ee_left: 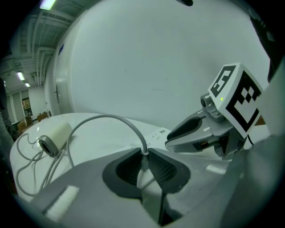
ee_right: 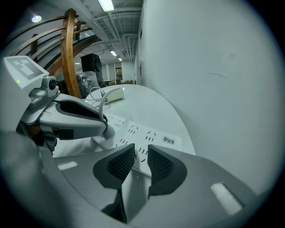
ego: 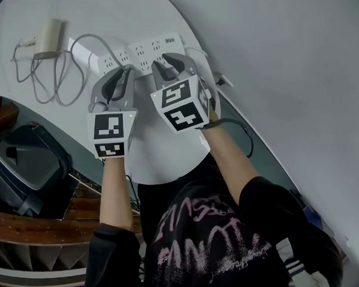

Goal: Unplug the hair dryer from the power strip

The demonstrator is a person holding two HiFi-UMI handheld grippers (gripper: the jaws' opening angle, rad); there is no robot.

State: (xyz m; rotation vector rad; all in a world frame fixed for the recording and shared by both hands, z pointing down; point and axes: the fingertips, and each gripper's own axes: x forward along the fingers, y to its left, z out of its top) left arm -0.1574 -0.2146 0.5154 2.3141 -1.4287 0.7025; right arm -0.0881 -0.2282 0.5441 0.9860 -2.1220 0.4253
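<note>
Plug (ee_left: 143, 173): clamped in the left tongs (ee_left: 143, 155), and it looks seated in the power strip (ego: 145, 51) at the table's (ego: 168, 152) far edge, by the wall.
Right tongs (ee_right: 136, 158): a narrow gap apart and empty, over the strip's right half; whether they touch it is unclear.
Hair dryer (ego: 48, 35): lying near the table's far left edge, with its cable (ego: 91, 36) looping to the plug.
Risk, grip: the tongs bite high, near the cable's root, so a pull could strain the cable or slip off.
Risk, strip: if it is not pinned, it may lift with the plug.
</note>
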